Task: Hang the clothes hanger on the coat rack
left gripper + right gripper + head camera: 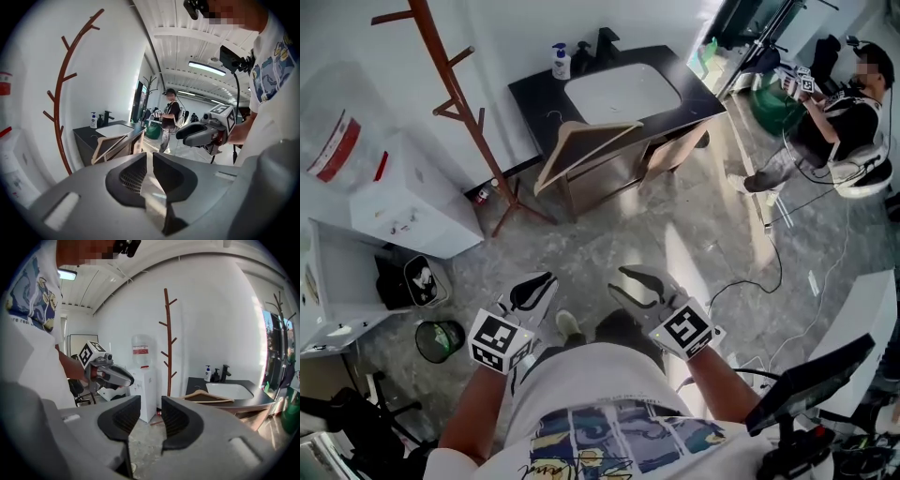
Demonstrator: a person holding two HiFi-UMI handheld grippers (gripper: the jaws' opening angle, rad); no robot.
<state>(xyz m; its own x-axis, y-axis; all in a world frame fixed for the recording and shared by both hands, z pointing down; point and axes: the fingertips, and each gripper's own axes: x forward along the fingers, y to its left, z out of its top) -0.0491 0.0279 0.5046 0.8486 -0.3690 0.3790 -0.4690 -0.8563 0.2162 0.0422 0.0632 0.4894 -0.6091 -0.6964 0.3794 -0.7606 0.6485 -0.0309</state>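
Left hand-held gripper [540, 282] barely parted, empty | right hand-held gripper [618, 280] wide, empty | hanger [551, 159] on vanity [534, 92] well ahead

the light wooden clothes hanger [553, 155] lies at the front left corner of the dark sink counter [539, 94], poking out over its edge. the red-brown coat rack [467, 105], with short branch pegs, stands upright just left of that counter

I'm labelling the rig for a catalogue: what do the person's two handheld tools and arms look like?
Both the left tool and the right tool have pale grey moulded shells with black ribbed pads inside. Each carries a white cube with black square markers. The person wears a white short-sleeved T-shirt with a blue and yellow print.
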